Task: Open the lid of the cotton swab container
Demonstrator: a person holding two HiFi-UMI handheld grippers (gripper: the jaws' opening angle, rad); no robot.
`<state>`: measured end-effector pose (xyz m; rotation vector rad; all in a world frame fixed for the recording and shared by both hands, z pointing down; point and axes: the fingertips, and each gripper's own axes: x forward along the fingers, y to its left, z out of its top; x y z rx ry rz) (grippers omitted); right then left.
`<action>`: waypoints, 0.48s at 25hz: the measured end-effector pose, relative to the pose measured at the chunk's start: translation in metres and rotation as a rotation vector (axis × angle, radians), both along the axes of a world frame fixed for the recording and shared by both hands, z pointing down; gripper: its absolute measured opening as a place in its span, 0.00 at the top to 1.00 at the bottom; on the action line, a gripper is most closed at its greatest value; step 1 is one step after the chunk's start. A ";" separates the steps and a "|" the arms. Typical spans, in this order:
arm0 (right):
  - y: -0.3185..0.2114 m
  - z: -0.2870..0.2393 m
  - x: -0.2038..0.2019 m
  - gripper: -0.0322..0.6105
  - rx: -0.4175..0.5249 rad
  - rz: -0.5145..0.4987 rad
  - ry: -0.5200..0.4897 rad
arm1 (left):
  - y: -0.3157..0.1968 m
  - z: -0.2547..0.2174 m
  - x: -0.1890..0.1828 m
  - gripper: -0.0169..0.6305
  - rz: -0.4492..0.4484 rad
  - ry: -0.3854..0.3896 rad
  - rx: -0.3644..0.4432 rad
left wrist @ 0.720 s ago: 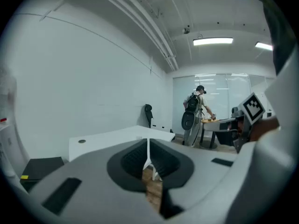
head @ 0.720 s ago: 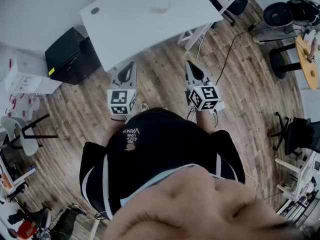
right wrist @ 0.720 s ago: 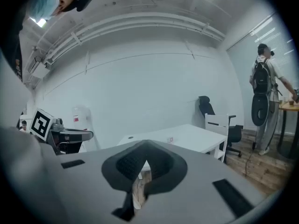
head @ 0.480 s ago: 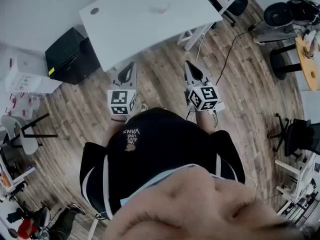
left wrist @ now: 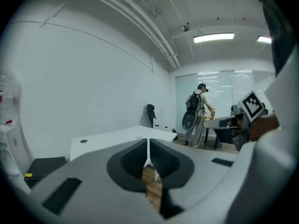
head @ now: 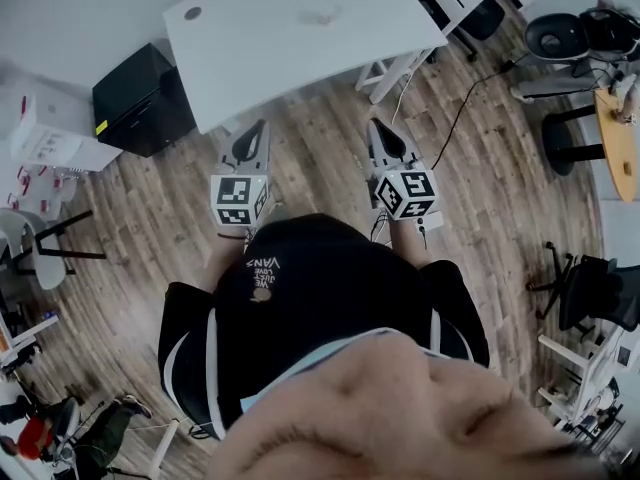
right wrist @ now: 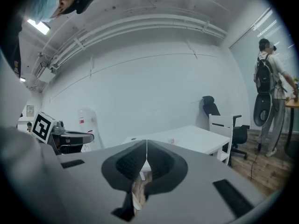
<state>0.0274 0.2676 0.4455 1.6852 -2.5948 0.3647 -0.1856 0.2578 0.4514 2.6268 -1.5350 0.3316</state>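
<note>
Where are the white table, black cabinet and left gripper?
white table (head: pixel 280 48): head view, bare middle of its top.
black cabinet (head: pixel 138 93): head view, its top face.
left gripper (head: pixel 263 126): head view, between its shut fingertips.

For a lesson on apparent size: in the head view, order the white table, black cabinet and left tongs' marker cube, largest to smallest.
1. white table
2. black cabinet
3. marker cube on the left tongs, despite being nearest the camera
</note>
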 end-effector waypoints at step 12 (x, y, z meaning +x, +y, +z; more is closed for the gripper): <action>0.013 0.006 0.020 0.93 -0.004 -0.015 -0.012 | 0.019 0.012 0.022 0.93 -0.012 0.001 -0.020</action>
